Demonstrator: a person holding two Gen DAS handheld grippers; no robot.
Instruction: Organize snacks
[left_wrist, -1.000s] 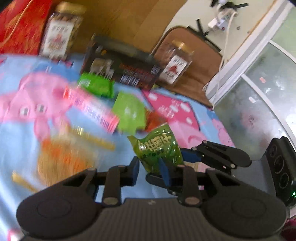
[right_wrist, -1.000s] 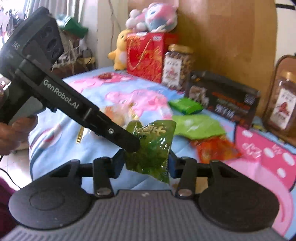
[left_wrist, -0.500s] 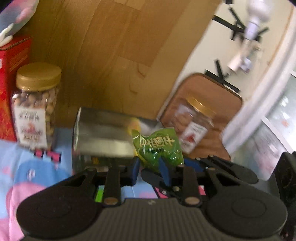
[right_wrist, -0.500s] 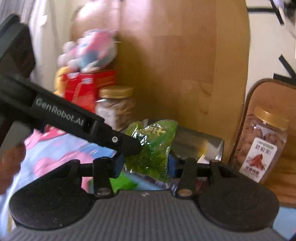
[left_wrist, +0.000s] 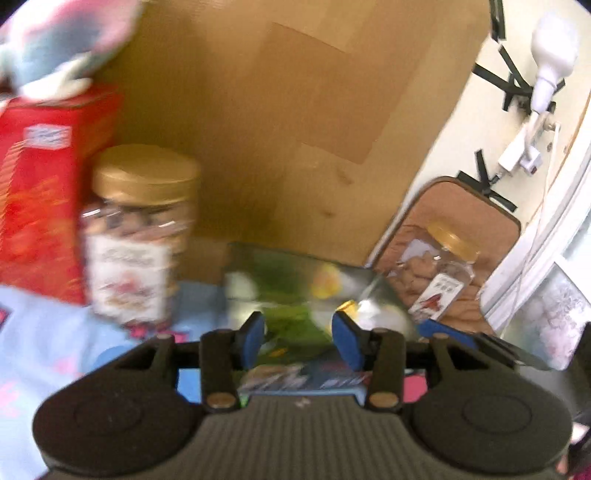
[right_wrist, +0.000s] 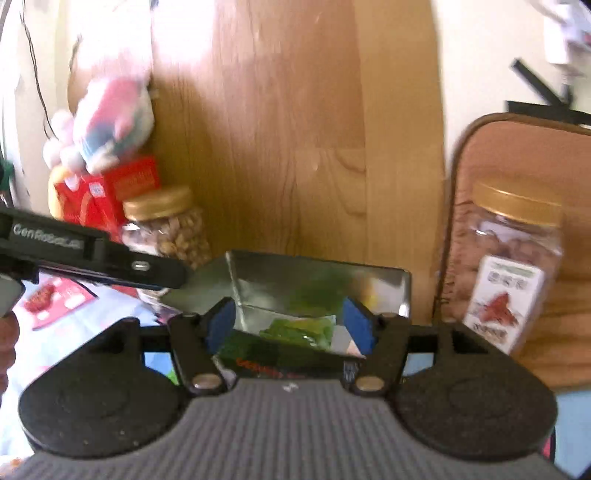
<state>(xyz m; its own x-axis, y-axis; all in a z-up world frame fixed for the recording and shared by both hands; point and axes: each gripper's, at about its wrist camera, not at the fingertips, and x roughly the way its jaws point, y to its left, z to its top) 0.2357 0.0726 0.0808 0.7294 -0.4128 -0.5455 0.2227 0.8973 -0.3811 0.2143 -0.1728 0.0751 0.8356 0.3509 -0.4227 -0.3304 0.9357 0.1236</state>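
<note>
A green snack packet (right_wrist: 299, 330) lies inside an open dark box with a shiny silver lining (right_wrist: 391, 288); it also shows, blurred, in the left wrist view (left_wrist: 295, 325). My right gripper (right_wrist: 288, 326) is open and empty just above the box's front wall, with the packet below it. My left gripper (left_wrist: 299, 339) is open and empty over the same box (left_wrist: 373, 306). The left gripper's body reaches in from the left in the right wrist view (right_wrist: 92, 258).
A nut jar with a gold lid (left_wrist: 136, 236) and a red box (left_wrist: 40, 192) stand left of the open box. Another jar (right_wrist: 509, 266) stands to its right against a brown cushion (right_wrist: 535, 155). A wooden headboard (right_wrist: 288, 129) rises behind. A plush toy (right_wrist: 110, 122) sits on the red box.
Both grippers were shut on the green packet; now both have opened and the packet has dropped into the box. Both views have moved closer to the box.
</note>
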